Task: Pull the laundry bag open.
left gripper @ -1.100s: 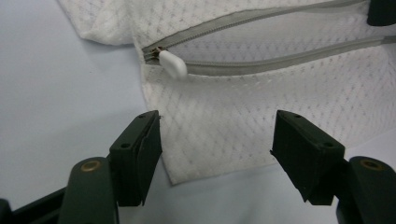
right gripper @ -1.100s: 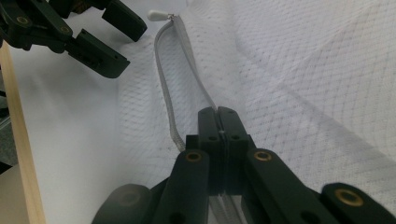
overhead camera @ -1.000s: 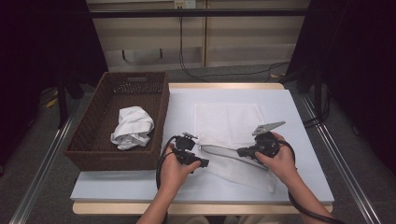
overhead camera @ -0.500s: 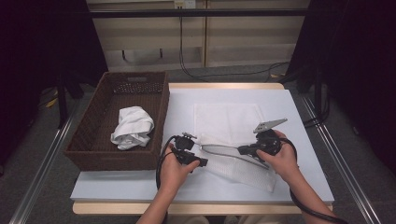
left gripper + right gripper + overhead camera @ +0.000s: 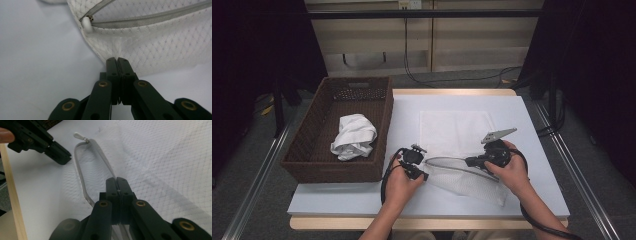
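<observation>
Right, surface first: white table top (image 5: 532, 150) with a pale wood edge, grey floor around it, dark curtains on both sides, beige cabinets and loose cables at the far wall.

Mesh laundry bag (image 5: 467, 180) lies flat near the near edge, centre-right, zipper mouth gaping open along its far side. White zipper pull (image 5: 87, 24) sits at the bag's left end.

Left gripper (image 5: 424, 176): jaws have just been closing, now pinched together on the bag's fabric edge just below the pull, seen clearly in the left gripper view. Right gripper (image 5: 468, 161): jaws clamped together on the far zipper tape of the mouth, tape threaded between the pads in the right gripper view (image 5: 116, 180).

Hard to read: the bag's mesh is near-white on white, so its outline fades in the high view. Both forearms are cut off at the bottom edge. The bag's right end is partly under the right hand (image 5: 512, 172).

Other things: flat white cloth (image 5: 457, 131) just beyond the bag, far of both grippers. Brown wicker basket (image 5: 314, 165) at the table's left side, a crumpled white cloth (image 5: 353, 136) inside it, well apart from the bag.
</observation>
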Available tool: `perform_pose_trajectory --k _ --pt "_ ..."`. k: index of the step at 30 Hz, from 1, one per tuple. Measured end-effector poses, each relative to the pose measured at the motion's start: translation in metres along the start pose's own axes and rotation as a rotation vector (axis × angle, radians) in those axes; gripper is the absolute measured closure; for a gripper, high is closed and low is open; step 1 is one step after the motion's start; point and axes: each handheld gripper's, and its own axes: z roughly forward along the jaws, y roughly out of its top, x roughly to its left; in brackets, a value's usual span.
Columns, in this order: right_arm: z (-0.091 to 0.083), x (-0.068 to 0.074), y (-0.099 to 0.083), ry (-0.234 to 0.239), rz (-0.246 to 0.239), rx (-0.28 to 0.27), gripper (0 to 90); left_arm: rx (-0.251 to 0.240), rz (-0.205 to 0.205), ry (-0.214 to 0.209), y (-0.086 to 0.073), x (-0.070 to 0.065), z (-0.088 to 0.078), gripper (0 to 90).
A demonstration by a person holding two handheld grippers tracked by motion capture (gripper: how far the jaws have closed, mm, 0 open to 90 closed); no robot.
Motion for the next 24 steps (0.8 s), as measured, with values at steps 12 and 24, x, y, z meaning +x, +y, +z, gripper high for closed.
perform_pose_trajectory --k 12,24 --pt "-0.004 -0.001 0.001 -0.006 0.005 -0.022 90.0 0.087 -0.034 -0.086 -0.021 -0.004 -0.012 88.9" --pt "0.004 0.004 0.005 -0.012 -0.012 -0.021 90.0 0.106 -0.043 -0.148 -0.032 -0.006 -0.022 88.6"
